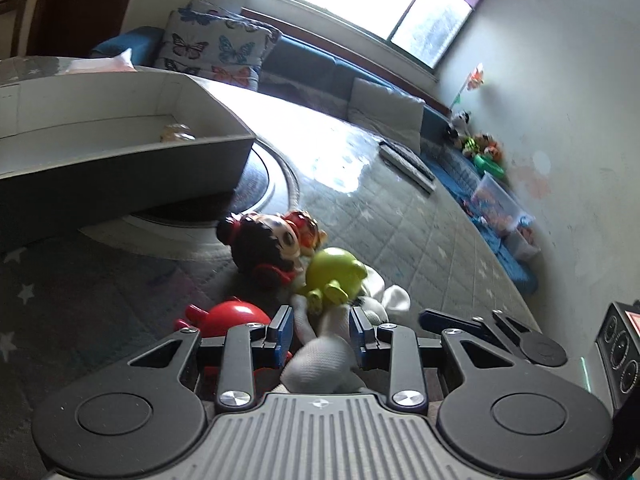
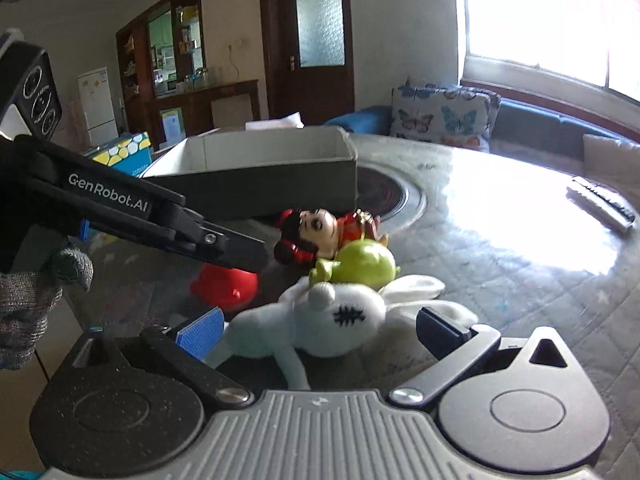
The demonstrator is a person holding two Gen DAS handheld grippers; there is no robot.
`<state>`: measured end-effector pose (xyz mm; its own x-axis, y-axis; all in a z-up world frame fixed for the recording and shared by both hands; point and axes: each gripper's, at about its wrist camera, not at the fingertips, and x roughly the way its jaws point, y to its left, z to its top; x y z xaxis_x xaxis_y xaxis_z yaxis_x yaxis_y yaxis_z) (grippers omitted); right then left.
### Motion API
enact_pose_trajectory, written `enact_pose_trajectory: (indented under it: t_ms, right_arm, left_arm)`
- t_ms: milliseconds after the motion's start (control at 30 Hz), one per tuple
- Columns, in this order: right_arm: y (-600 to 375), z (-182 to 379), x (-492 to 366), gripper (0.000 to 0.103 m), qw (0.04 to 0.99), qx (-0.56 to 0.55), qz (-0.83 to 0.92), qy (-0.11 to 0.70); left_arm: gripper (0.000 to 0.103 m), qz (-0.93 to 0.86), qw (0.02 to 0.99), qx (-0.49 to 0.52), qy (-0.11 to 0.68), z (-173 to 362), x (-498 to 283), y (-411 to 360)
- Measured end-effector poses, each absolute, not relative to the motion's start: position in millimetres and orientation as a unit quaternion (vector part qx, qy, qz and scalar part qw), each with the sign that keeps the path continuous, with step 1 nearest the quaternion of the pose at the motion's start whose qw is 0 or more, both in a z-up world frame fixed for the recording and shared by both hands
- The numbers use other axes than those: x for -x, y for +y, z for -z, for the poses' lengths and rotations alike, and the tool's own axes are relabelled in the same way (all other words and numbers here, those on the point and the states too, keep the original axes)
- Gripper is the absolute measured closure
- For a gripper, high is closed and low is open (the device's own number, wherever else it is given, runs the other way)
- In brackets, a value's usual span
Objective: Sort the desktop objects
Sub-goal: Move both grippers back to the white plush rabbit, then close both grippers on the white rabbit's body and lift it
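A grey quilted cover with pale stars [image 1: 400, 216] spreads over a round table, bright with glare from the wide window [image 2: 560, 12] at the upper right of the right wrist view; a dark wooden door and shelving stand at the back, and a butterfly-print cushion [image 2: 444, 116] rests on a blue sofa behind the table.

The toys lie in a cluster at the centre of both views. A white plush rabbit [image 2: 340, 320], with a black stitched mark on its body and long pale ears, lies nearest the cameras. Just behind it and touching it sits a glossy green figure [image 2: 360, 266], and behind that a black-haired doll in red [image 2: 316, 232] lies on its side. A shiny red toy [image 2: 224, 288] sits to the left of the rabbit.

The left gripper [image 1: 320, 330] has its blue-padded fingers at a middling gap on either side of the rabbit's limb; whether the pads press it I cannot tell. The right gripper [image 2: 320, 334] is spread wide, its fingers flanking the rabbit's body without visibly touching.

A grey cardboard box [image 1: 132, 168], open-topped with white inner walls, stands in the upper left of the left wrist view; one small pale object [image 1: 178, 133] lies inside, too blurred to identify. A remote control [image 2: 600, 202] lies at the right edge of the right wrist view.
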<state>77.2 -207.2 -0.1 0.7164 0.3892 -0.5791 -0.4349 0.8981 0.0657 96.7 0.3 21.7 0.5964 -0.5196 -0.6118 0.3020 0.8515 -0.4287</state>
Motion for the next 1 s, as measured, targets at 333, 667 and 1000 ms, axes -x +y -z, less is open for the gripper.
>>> enact_pose_trajectory:
  t_ms: [333,667,1000]
  right_arm:
    - [-205.0,13.7,-82.0,0.0,0.918,0.026,-0.23,0.322]
    - [-203.5,23.4,-87.9,0.0,0.912,0.021,-0.237,0.335]
    - [-210.2,19.7,-84.5,0.001,0.916,0.023,-0.229,0.33]
  left_arm:
    - [0.07,0.245,0.872,0.113,0.408,-8.6,-104.4,-20.1]
    - [0.07,0.263,0.863,0.103,0.418,-0.6,-107.1,-29.0]
    - [0.07,0.28,0.851,0.111,0.43,2.5,-104.0,-33.4]
